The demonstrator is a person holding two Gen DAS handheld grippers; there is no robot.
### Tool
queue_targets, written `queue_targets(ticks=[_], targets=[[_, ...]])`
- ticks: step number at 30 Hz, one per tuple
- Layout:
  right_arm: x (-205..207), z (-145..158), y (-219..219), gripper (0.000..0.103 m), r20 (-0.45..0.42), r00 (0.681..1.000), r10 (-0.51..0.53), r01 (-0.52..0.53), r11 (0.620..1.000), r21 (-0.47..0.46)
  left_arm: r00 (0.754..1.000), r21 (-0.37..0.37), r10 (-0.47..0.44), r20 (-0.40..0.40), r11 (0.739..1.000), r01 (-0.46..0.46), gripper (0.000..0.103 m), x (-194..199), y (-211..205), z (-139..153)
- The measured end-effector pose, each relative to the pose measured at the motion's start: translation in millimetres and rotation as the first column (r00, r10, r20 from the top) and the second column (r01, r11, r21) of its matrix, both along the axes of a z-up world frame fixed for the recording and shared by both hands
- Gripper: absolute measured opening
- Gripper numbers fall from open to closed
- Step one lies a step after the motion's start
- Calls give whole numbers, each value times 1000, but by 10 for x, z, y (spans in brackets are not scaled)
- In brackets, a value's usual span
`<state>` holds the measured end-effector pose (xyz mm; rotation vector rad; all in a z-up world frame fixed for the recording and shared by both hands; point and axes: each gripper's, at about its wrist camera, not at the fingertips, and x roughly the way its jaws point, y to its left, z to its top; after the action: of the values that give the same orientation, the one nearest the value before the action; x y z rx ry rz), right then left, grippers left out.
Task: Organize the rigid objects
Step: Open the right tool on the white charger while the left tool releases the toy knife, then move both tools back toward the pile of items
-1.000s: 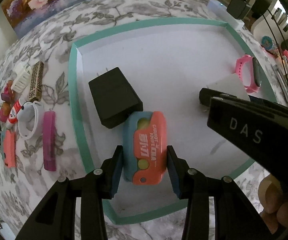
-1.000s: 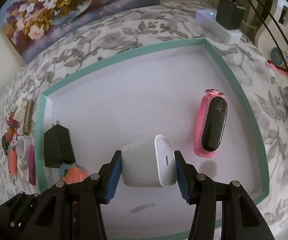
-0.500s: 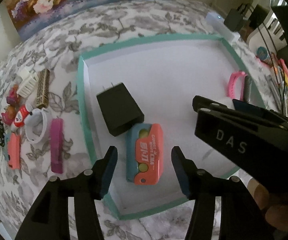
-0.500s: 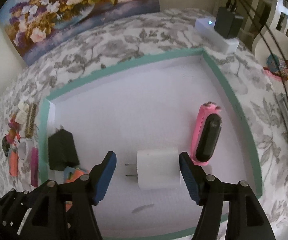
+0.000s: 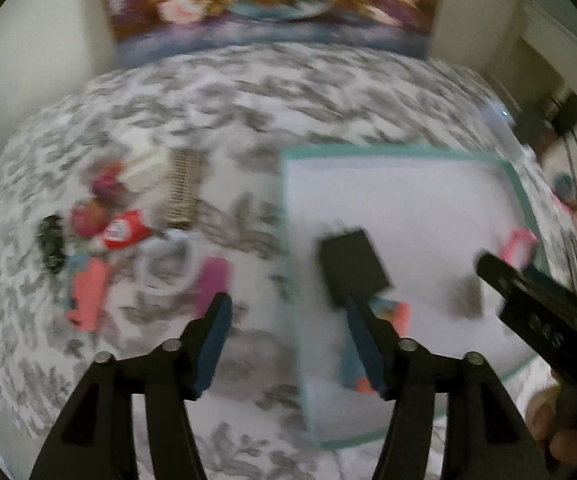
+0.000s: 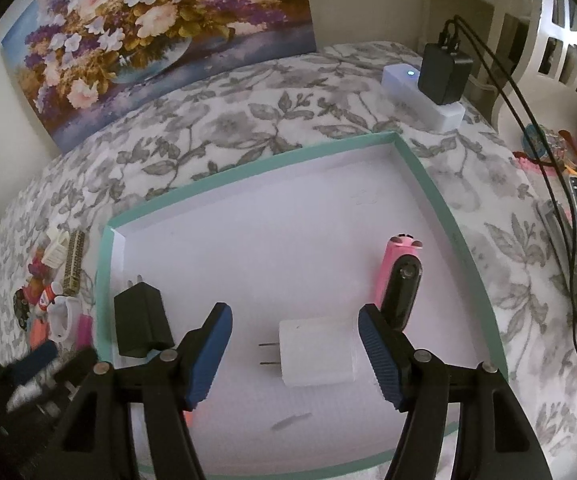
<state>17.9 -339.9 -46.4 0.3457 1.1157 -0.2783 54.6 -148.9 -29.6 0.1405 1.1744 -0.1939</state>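
With its blue-padded jaws spread and nothing between the pads, the right gripper (image 6: 294, 354) hangs above a white charger (image 6: 316, 352), which lies on its side on the floor of a shallow teal-rimmed tray (image 6: 428, 176), its two prongs pointing toward the tray's left wall. Just beyond the right-hand pad stands a pink band with a black oval body (image 6: 400, 280), close beside the charger, though whether they touch cannot be told. A black charger (image 6: 142, 324) lies near the tray's left wall, prongs toward the far edge.

The left gripper (image 5: 288, 344), seen through heavy motion blur, is likewise released; its jaws have just been opening, and they grasp nothing. One pad hangs over the grey floral tablecloth (image 5: 228, 92) outside the tray, the other over the tray's left part, in front of an orange-and-teal knife case (image 5: 398, 314) that lies on the tray floor just beside the black charger. Part of a person's hand (image 5: 548, 424) shows at the lower right edge of that view, under the dark body of the right gripper.

Left of the tray, a cluster of small items rests on the cloth: a magenta bar (image 6: 84, 330), a white ring (image 6: 64, 316), a coral-coloured piece (image 5: 88, 296) and a brown ridged strip (image 6: 74, 262). A flower painting (image 6: 160, 32) leans against the wall behind.
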Motion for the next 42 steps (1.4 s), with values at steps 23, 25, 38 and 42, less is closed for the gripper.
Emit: queue_targets(ticks=[23, 25, 38, 42], targets=[[8, 91, 182, 103, 101, 994, 32, -30, 999, -25, 985, 72, 162, 64, 983, -167, 102, 204, 528, -58], [2, 119, 197, 103, 118, 992, 34, -29, 998, -47, 981, 60, 175, 88, 982, -180, 102, 205, 581, -6], [66, 263, 438, 103, 220, 973, 74, -67, 997, -40, 935, -28, 307, 178, 951, -307, 102, 272, 1263, 266], [131, 400, 716, 103, 284, 950, 128, -121, 992, -44, 910, -31, 360, 204, 932, -362, 102, 282, 1581, 337]])
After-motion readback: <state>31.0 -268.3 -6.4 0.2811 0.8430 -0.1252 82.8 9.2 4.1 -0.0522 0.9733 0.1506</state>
